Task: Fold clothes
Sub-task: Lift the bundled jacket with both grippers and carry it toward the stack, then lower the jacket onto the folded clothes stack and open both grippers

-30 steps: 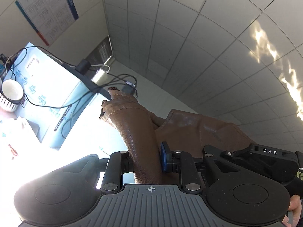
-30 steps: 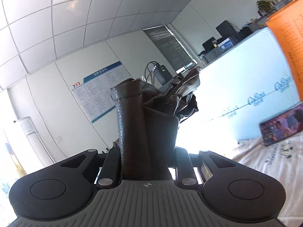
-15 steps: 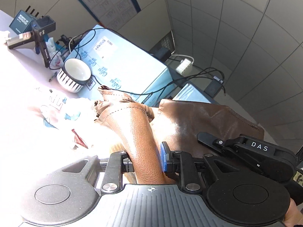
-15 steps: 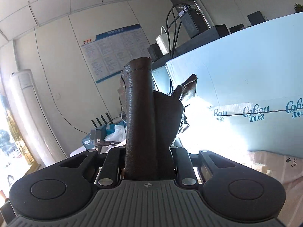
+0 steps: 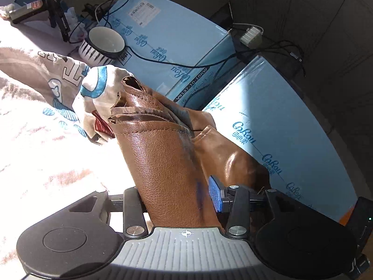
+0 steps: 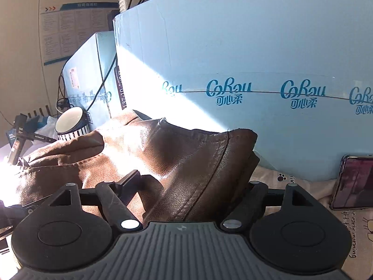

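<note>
- Left gripper: fingers pinch a rolled fold of the brown leather garment, grained, stitched hem beyond the tips.
- Right gripper: fingers spread wide; glossy creased garment lies between them.

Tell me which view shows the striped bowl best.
The left wrist view: the striped bowl appears from above, with its white inside and striped wall, beside a blue box. In the right wrist view the bowl sits small at the left, partly behind the brown leather garment.
</note>
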Demonstrator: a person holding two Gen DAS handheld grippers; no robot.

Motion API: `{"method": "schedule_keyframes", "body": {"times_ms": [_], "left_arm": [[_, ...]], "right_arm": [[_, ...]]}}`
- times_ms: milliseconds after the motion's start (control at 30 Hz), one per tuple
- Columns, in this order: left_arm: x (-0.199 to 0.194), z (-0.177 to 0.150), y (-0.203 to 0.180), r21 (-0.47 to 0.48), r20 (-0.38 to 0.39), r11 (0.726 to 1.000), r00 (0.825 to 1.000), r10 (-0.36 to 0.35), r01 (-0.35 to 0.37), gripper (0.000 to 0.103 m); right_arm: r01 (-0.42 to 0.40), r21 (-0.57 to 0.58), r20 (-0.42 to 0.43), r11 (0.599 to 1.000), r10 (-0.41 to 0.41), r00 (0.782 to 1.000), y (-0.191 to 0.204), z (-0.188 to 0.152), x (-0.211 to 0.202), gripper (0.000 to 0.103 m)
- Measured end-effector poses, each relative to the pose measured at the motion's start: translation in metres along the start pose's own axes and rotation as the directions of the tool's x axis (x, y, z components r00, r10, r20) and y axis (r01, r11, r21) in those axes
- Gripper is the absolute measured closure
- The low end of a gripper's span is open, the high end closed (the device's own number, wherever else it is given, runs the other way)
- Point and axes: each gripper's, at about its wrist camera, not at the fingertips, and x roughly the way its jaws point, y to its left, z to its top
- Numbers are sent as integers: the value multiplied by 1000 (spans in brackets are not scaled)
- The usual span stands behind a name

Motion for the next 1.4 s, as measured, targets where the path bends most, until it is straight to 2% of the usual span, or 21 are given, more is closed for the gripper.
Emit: {"method": "schedule_keyframes", "body": {"times_ms": [67,167,233,300,367,433,500,600,700,800,900,1000,1067,1133,1167,1267,1333,1400], "left_arm": [[-3,2,4,-33,10,999,1000,-2,3,53],[-14,8,7,-63,78,997,996,39,-34,38],[-24,11,6,-71,167,991,979,120,-110,14],[-29,11,2,-69,227,972,945,235,-225,7],[-21,11,2,-47,205,956,934,292,-288,6],[-6,8,6,-25,123,940,932,340,-340,3],[3,2,10,-5,106,934,928,357,-358,1],[3,0,7,9,122,932,925,359,-362,0],[0,3,5,-8,133,932,923,361,-363,0],[-12,4,-1,-25,202,941,920,334,-336,0],[-26,2,-12,25,290,963,924,250,-268,0],[-38,-4,-27,122,334,975,932,137,-187,0],[-44,-9,-37,188,359,970,930,80,-156,0],[-47,-15,-47,248,386,953,920,66,-172,0],[-49,-16,-50,255,394,946,915,85,-197,0],[-57,-15,-62,201,397,923,889,229,-328,0],[-65,-13,-68,118,386,903,857,341,-412,0],[-69,-10,-75,60,348,872,829,438,-486,0]], "right_arm": [[47,29,5,998,-47,999,2,1,-5,18],[109,83,6,991,-110,994,0,5,-17,18],[118,134,-3,984,-118,993,-1,6,-28,17],[106,193,-29,975,-102,994,-2,3,-38,17],[67,258,-61,964,-53,997,-2,1,-40,17],[13,315,-94,949,18,995,-1,0,-35,17],[11,317,-126,948,30,992,3,-2,-24,17],[82,264,-168,961,-38,985,13,-10,-6,17],[86,268,-152,960,-46,987,15,-16,-9,17],[93,254,-132,963,-60,989,18,-15,-25,17],[86,216,-79,973,-70,994,24,-11,-50,14],[99,160,-16,982,-98,995,28,-10,-82,3],[110,104,22,988,-113,993,31,-11,-103,0],[113,33,63,993,-115,991,33,-12,-125,0],[112,8,77,994,-112,991,34,-12,-133,0],[78,-22,72,997,-76,994,32,-10,-145,0],[54,-31,63,998,-52,997,30,-6,-151,0],[33,-27,54,999,-32,998,28,1,-155,0]]}}
